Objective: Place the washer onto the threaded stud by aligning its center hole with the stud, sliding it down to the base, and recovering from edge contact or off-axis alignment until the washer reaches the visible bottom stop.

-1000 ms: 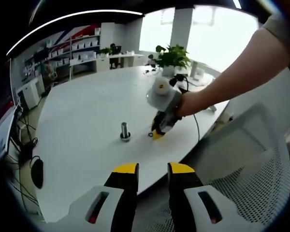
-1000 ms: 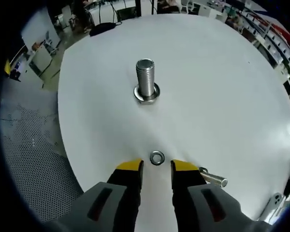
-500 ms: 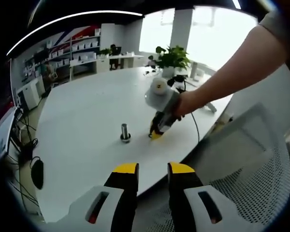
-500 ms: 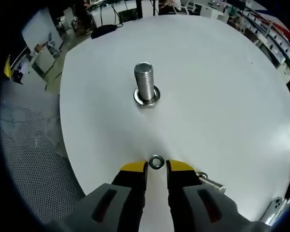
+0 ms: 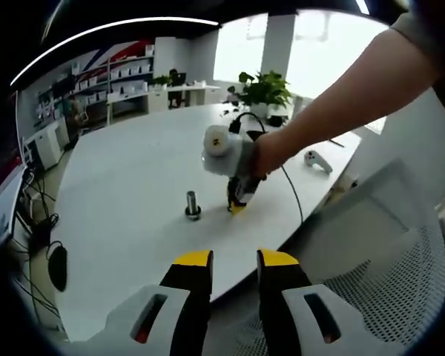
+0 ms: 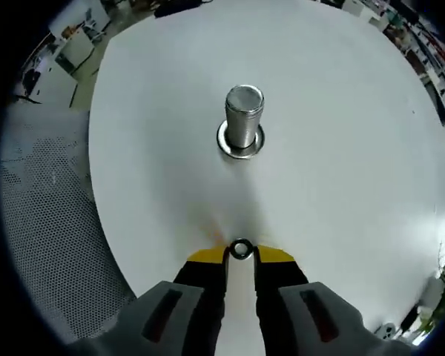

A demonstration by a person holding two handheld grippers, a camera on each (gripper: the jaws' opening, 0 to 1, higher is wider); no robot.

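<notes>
Pinching washer (image 6: 241, 249) by its edge between nearly shut right gripper (image 6: 240, 256) tips; thin hold, could slip or tilt against stud (image 6: 244, 119). Left gripper (image 5: 233, 259) open, empty.

Bright, even indoor light. In the left gripper view the windows (image 5: 311, 52) behind the plant blow out to white, and a ceiling strip light (image 5: 111, 30) bends into an arc from fisheye distortion. The white table (image 6: 341, 148) glares, shadows soft and faint. Edges warp and blur; centre reasonably sharp.
</notes>
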